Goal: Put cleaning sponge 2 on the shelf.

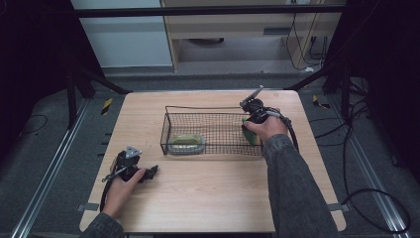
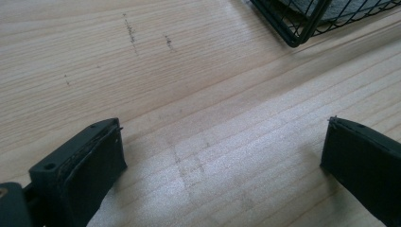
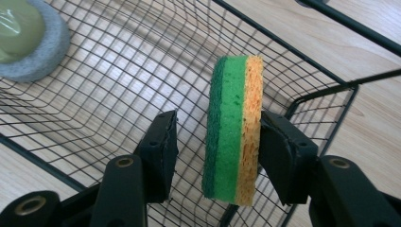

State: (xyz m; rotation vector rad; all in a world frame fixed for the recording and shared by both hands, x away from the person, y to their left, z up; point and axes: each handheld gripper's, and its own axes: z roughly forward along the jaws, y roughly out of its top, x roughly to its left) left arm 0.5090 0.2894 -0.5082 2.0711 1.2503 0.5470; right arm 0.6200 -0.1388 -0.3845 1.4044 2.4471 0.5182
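High view: a black wire basket (image 1: 213,130) sits in the middle of the wooden table (image 1: 208,198). At its left end lies a grey-rimmed scrubbing pad (image 1: 186,144) with a pale green top. The right gripper (image 1: 251,115) is over the basket's right end, with a green sponge (image 1: 249,132) showing just below the hand. The left gripper (image 1: 148,172) rests on the table at the lower left, well apart from the basket.

Left gripper view: the jaws stand wide with bare wood between them; a basket corner (image 2: 302,23) shows at the upper right.

Right gripper view: the sponge (image 3: 234,130), green on one face and yellow-orange on the other, stands on edge inside the basket. The right jaw touches its yellow side; a gap shows between the left jaw and the green face, so the jaws are parted rather than clamped. The pad (image 3: 28,40) sits in the upper left.

Judging by this, both items are in the basket; what remains is clearing the right gripper (image 3: 215,156) away.
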